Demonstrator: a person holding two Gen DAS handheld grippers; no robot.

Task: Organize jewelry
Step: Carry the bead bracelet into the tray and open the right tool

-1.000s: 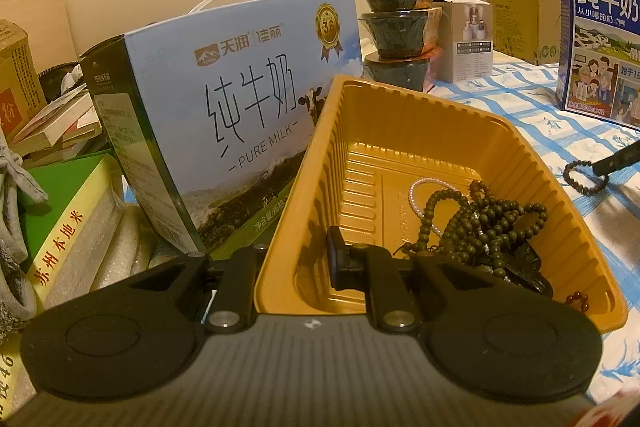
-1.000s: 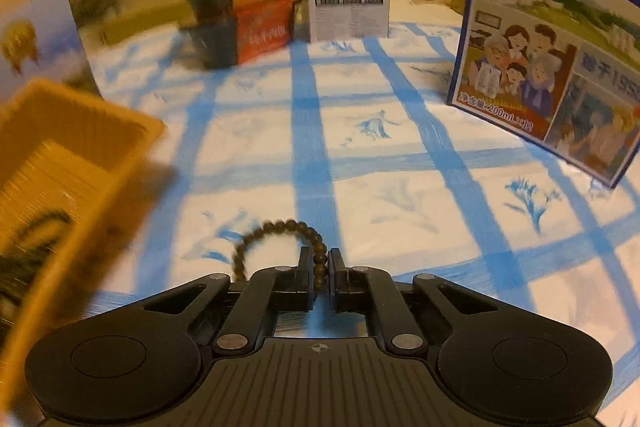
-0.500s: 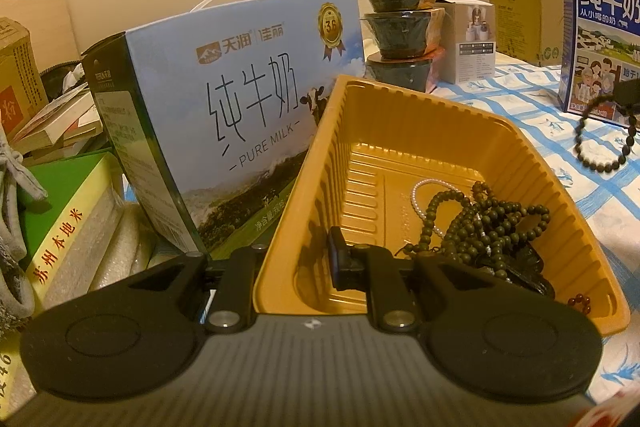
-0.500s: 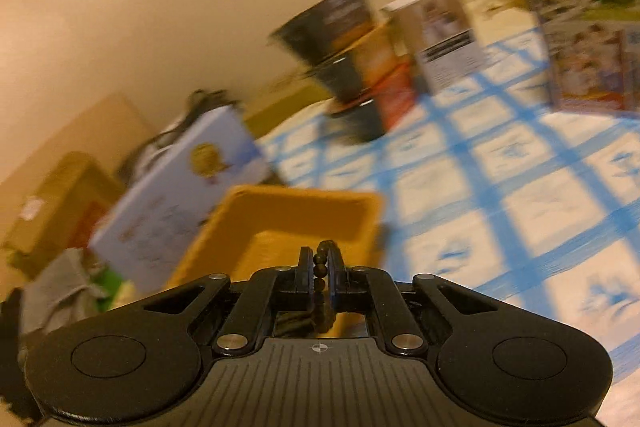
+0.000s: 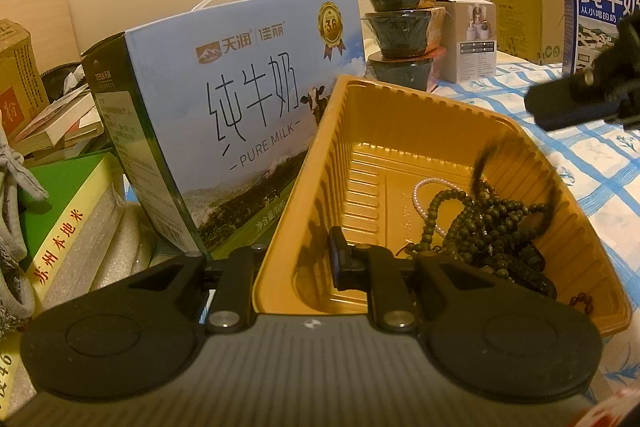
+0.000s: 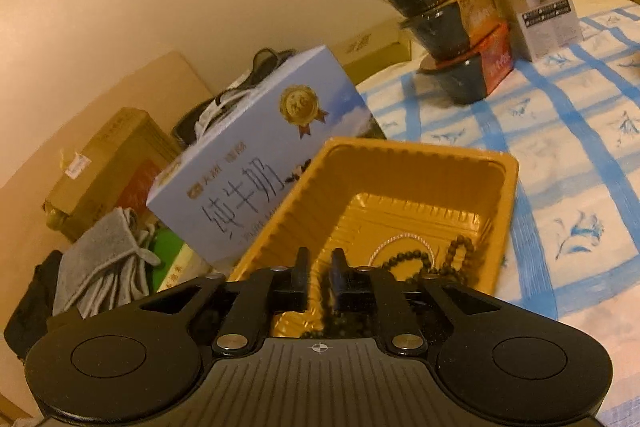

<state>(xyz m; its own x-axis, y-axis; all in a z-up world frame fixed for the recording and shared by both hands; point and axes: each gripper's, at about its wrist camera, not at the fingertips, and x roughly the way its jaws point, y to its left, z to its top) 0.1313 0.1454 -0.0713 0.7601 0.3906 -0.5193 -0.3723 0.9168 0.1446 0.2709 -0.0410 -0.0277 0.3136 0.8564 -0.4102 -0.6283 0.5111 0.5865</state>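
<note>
The surface [image 6: 560,163] wears a white cloth with blue checks and is crowded: a blue milk carton [image 5: 240,107] stands at the left, three dark bowls [image 5: 396,23] are stacked at the far side, and a second milk box [image 5: 596,19] stands at the far right. Between them sits the yellow tray [image 5: 400,131], its left wall just beside the milk carton.

The left hand-held gripper [image 5: 296,263] pinches the near rim of the tray, one finger outside the wall and one inside, closed almost fully on the thin plastic. The right hand-held gripper [image 6: 318,273] hovers over the near right part of the tray; its jaws have just been opening, and a dark bead bracelet [image 6: 330,303] hangs in the gap between them. In the left view it is a blurred dark loop [image 5: 516,187] that seems to be falling toward the bead pile [image 5: 480,227] and the white pearl strand [image 5: 428,195] already in the tray.

What can go wrong, in my judgement:
- The bracelet can catch on one finger and be carried away if the gripper leaves too early.
- It can land on the right rim and slide out to the cloth, since the drop is near that wall; some small reddish beads [image 5: 582,301] already lie at that near right corner.
- The tray is light and its wall is thin; a pull from the left grip can tilt it and spill the pile.
- The beads can tangle with the pearl strand.
</note>
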